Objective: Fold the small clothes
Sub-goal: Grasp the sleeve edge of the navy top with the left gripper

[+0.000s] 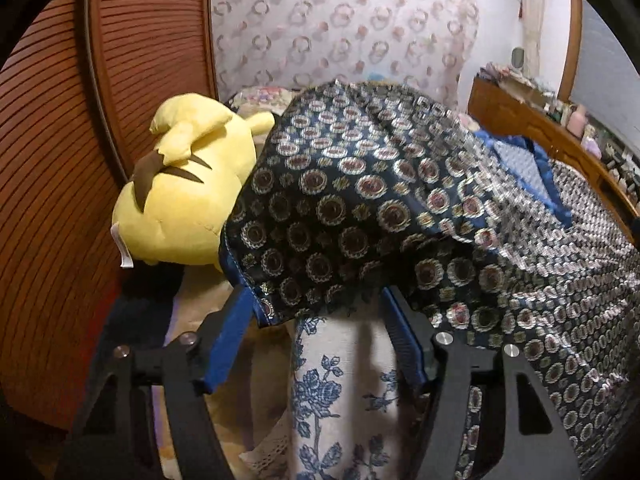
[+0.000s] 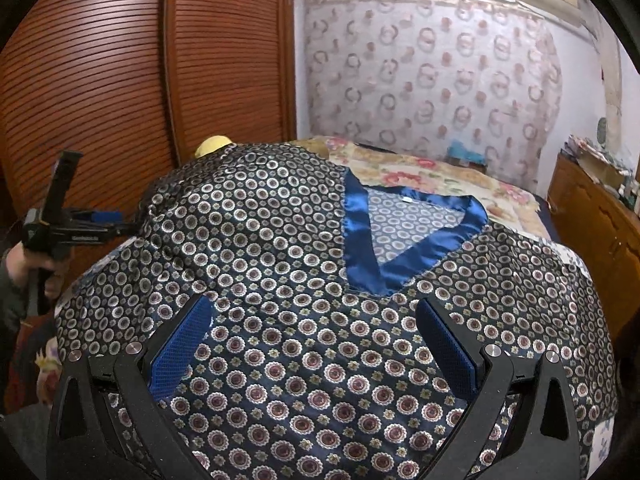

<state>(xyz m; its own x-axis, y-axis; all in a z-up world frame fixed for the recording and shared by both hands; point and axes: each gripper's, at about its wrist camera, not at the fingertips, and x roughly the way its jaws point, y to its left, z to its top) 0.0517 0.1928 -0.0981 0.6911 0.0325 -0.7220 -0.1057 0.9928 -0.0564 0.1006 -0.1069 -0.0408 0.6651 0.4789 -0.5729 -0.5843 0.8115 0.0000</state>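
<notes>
A dark navy satin top (image 2: 280, 272) with a circle print and a shiny blue V-neck band (image 2: 404, 240) lies spread on the bed. In the left wrist view the top (image 1: 360, 208) drapes over a raised edge; its blue-trimmed hem hangs between my left gripper's (image 1: 316, 300) wide-apart blue pads, and the jaws are not closed on it. My right gripper (image 2: 312, 312) hovers open over the front of the top, below the neckline. The left gripper also shows at the left edge of the right wrist view (image 2: 64, 228), held by a hand.
A yellow plush toy (image 1: 188, 192) lies beside the top's left edge, against a brown slatted wardrobe (image 1: 60, 160). A blue floral cloth (image 1: 340, 400) lies under the left gripper. A floral bedspread (image 2: 420, 172) covers the bed; a wooden headboard shelf (image 2: 592, 216) with clutter stands right.
</notes>
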